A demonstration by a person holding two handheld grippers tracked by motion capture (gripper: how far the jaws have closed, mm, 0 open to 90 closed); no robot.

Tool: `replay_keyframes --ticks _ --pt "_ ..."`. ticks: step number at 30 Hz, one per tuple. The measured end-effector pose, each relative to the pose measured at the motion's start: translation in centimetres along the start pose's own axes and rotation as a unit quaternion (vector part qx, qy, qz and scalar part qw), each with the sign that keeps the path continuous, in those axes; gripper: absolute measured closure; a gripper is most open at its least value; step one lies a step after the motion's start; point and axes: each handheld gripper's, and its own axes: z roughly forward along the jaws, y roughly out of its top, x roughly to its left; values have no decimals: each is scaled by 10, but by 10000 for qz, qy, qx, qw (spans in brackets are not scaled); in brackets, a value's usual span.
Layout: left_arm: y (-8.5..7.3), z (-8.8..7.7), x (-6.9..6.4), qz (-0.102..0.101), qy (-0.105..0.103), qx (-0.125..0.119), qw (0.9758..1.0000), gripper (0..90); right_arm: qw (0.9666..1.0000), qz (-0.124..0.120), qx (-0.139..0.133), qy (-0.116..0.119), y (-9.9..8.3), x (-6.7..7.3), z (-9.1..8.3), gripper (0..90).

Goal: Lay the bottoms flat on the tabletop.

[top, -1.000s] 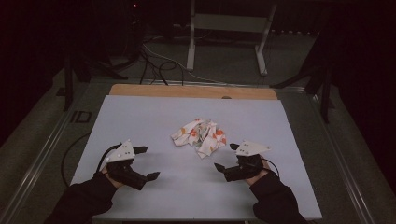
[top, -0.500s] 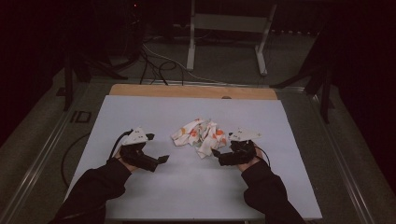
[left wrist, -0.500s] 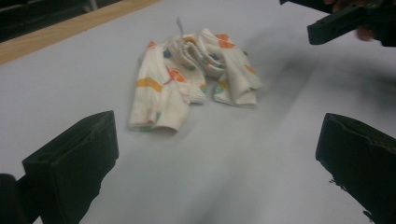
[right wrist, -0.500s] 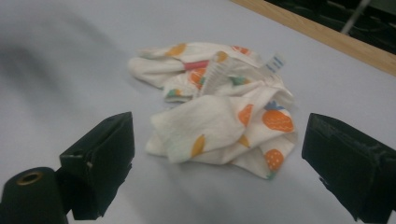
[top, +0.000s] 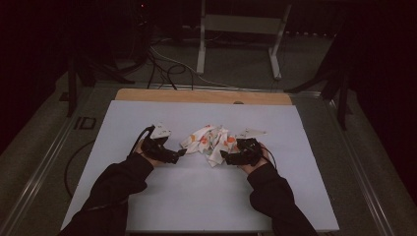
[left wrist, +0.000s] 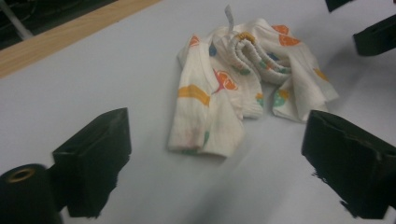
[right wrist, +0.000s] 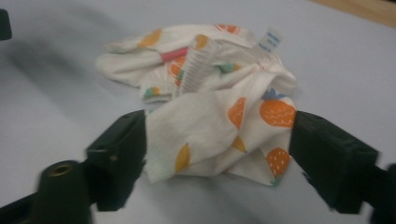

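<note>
Cloth (top: 209,142) crumpled on white mat (top: 147,196), nothing blocking; left tool (top: 181,154) spread, closing; right tool (top: 223,156) straddling cloth edge, closing.

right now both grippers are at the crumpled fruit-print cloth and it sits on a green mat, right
Not quite: the mat is white, not green, as the high view shows. The rest holds: the left gripper and right gripper flank the crumpled fruit-print cloth.

The high view is dimly lit, its surroundings lost in darkness; the white table top (top: 206,196) is brighter; the right gripper view is softened by blur; faint shadows are cast.
</note>
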Motion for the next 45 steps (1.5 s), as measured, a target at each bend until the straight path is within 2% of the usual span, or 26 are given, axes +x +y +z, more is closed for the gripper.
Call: replay_keyframes --ticks 2,7,10,14,20,22,23,25,29,31,33,35,36,40,45 --pt "2 8 1 18 17 46 10000 155 10000 75 23 -18 0 -1 4 318" --pt "5 29 5 -56 2 253 9997 203 9993 328 151 -18 1 -6 15 473" --pt "6 41 7 -136 -15 306 9994 277 9988 417 217 -163 2 -8 21 551" --pt "6 53 9 -188 -24 456 9988 380 9979 486 347 -230 3 -10 29 587" --pt "4 68 12 -243 124 778 9966 420 9955 551 583 -499 0 -11 36 592" --pt "3 70 13 -290 146 821 9961 457 9951 575 625 -499 0 -12 37 612" --pt "2 74 14 -264 223 913 9952 473 9947 613 685 -461 -1 -13 40 651" --pt "1 77 15 -281 239 971 9946 534 9947 616 719 -410 -1 -12 41 720" --pt "3 78 14 -298 226 975 9945 641 9953 502 742 -380 1 -10 41 896" --pt "5 79 12 -236 180 994 9946 726 9952 450 784 -378 2 -9 40 900" --pt "7 79 9 -164 233 1026 9943 842 9953 368 813 -372 3 -9 39 900" --pt "10 76 6 -124 180 968 9951 869 9955 344 793 -393 4 -8 37 900" --pt "11 74 5 -97 216 937 9953 873 9955 336 796 -388 4 -8 35 900" --pt "19 62 5 -171 252 661 9973 882 9956 253 744 -508 5 -8 29 900" --pt "26 47 6 -152 278 477 9984 882 9958 442 656 -469 6 -14 24 900"
